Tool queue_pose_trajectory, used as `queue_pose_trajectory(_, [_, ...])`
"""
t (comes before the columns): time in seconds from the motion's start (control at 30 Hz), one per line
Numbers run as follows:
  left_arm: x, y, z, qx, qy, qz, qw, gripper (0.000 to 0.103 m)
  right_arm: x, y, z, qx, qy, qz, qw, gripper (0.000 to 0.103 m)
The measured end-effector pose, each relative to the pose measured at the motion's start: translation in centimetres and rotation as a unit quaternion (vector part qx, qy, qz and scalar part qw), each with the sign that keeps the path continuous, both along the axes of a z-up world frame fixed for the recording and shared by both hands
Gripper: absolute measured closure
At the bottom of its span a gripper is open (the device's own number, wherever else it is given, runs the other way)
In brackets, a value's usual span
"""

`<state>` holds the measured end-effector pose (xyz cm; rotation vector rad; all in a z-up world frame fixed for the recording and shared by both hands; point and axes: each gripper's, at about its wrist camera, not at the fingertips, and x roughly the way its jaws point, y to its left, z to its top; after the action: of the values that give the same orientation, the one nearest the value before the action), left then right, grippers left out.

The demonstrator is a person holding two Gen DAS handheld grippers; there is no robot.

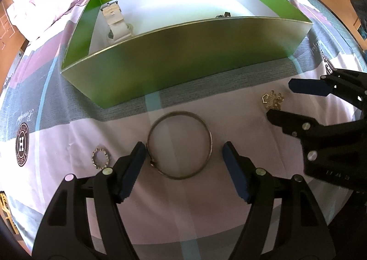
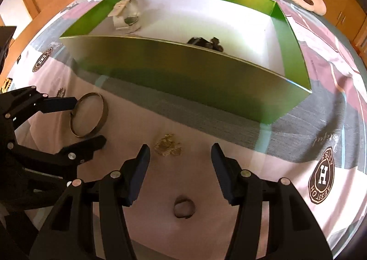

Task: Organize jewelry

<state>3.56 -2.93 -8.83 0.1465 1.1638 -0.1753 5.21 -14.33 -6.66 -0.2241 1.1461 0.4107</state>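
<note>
Left wrist view: our left gripper (image 1: 184, 156) has its jaws spread wide, holding nothing; the bangle (image 1: 179, 144) lies flat on the bedsheet (image 1: 68, 127) between the fingers, its left edge touching or nearly touching the left pad.
Right wrist view: our right gripper (image 2: 181, 155) is spread too, empty; the gold brooch (image 2: 168, 145) sits on the sheet between the fingertips, nearer the left one.
Box: green box (image 1: 183, 53), open top, just beyond both grippers; white watch (image 1: 115, 23) lies in its far left corner, dark jewelry piece (image 2: 205, 43) against the near wall inside.
Loose pieces: small studded ring (image 1: 100, 157) left of the bangle; another ring (image 2: 184, 206) on the sheet below the right gripper.
Risk 1: bangle is thin, round and flat; we judge the pads may slide over the rim, or closing may push it sideways on the soft sheet.
Risk 2: brooch is small and low; closing may pinch fabric with it, or miss it.
Risk 3: both grippers work close together; they could bump on the way to the box.
Risk 4: the near box wall is tall; a low carry could clip it.
Counts: boxes 1; bangles 1; brooches 1; rings 2; watches 1; dark pieces 1, make-up unclear; grippers 2.
</note>
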Motion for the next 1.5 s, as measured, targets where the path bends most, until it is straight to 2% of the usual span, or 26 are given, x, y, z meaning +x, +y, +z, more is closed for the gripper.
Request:
queue_pose_trajectory(0.1, [0.0,0.0,0.0,0.001,0.000,0.001,1.0000,0.031,0.0,0.1,0.2,0.017,-0.002,0.003,1.000,0.047])
queue_pose_trajectory(0.2, [0.0,0.1,0.0,0.000,-0.001,0.001,1.0000,0.031,-0.4,0.6,0.2,0.011,-0.008,0.014,1.000,0.047])
queue_pose_trajectory(0.3, [0.0,0.1,-0.1,0.001,-0.003,0.000,1.0000,0.031,-0.5,0.7,0.2,0.010,-0.007,0.017,1.000,0.058])
queue_pose_trajectory(0.47, [-0.1,0.1,-0.1,0.002,-0.006,-0.002,1.0000,0.031,-0.5,1.0,-0.3,0.007,-0.002,0.017,1.000,0.061])
queue_pose_trajectory(0.53, [-0.1,0.1,-0.1,0.001,-0.007,-0.002,1.0000,0.031,-0.6,1.1,-0.3,0.012,-0.001,0.018,1.000,0.071])
queue_pose_trajectory(0.6, [-0.2,0.0,0.0,0.001,-0.010,-0.004,0.9999,0.038,-0.6,1.1,-0.2,0.016,0.000,0.020,1.000,0.079])
queue_pose_trajectory(0.67, [-0.3,-0.1,0.1,0.000,-0.013,-0.008,0.9999,0.044,-0.6,1.1,-0.2,0.019,0.001,0.019,1.000,0.080])
queue_pose_trajectory(1.03, [-0.1,1.3,0.9,-0.010,-0.019,0.015,0.9997,0.044,-0.4,-0.2,1.1,0.036,-0.012,0.000,0.999,0.081])
queue_pose_trajectory(1.27, [-0.3,1.2,1.9,-0.019,-0.040,0.010,0.9990,0.044,-0.4,-0.1,1.3,0.032,-0.013,0.004,0.999,0.081])
queue_pose_trajectory(1.33, [-0.5,1.4,2.8,-0.028,-0.055,0.008,0.9981,0.044,-0.4,-0.5,2.2,0.046,-0.023,-0.002,0.999,0.081])
queue_pose_trajectory(1.4, [-0.4,1.7,4.1,-0.039,-0.075,0.008,0.9964,0.044,-0.2,-1.4,4.0,0.080,-0.046,-0.011,0.996,0.081])
queue_pose_trajectory(1.5, [0.5,2.7,6.8,-0.076,-0.107,0.015,0.9913,0.044,0.3,-2.7,6.6,0.124,-0.089,-0.030,0.988,0.081])
